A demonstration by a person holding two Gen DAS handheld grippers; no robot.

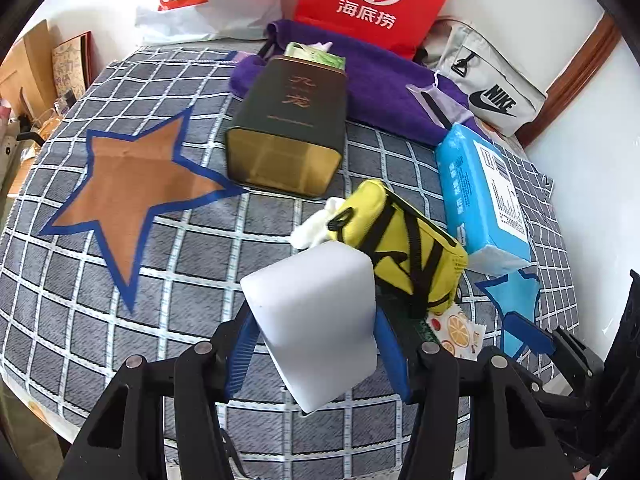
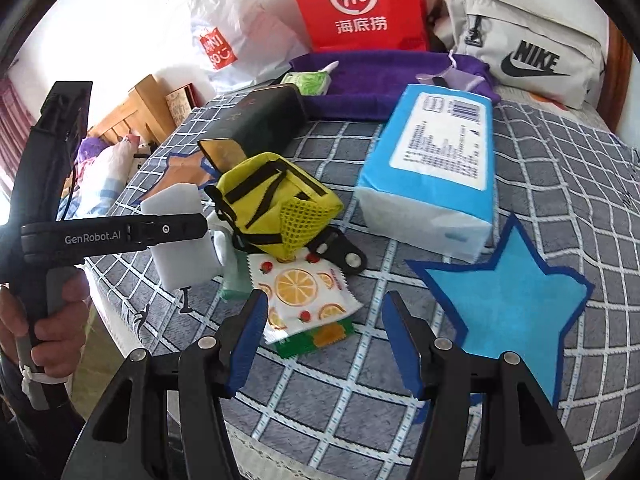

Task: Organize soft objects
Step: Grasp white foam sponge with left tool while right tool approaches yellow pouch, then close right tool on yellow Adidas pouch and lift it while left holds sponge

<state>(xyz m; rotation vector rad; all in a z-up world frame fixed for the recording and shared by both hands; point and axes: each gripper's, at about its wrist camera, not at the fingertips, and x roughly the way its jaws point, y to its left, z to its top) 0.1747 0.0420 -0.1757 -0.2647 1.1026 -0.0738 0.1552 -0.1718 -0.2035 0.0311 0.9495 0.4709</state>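
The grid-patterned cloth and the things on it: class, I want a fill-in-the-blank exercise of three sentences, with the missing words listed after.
1. The left gripper is closed on a white ____ block.
2. The star patch near the right gripper is light ____.
3. The grey bag at the back bears the word ____.

Missing words: foam; blue; NIKE
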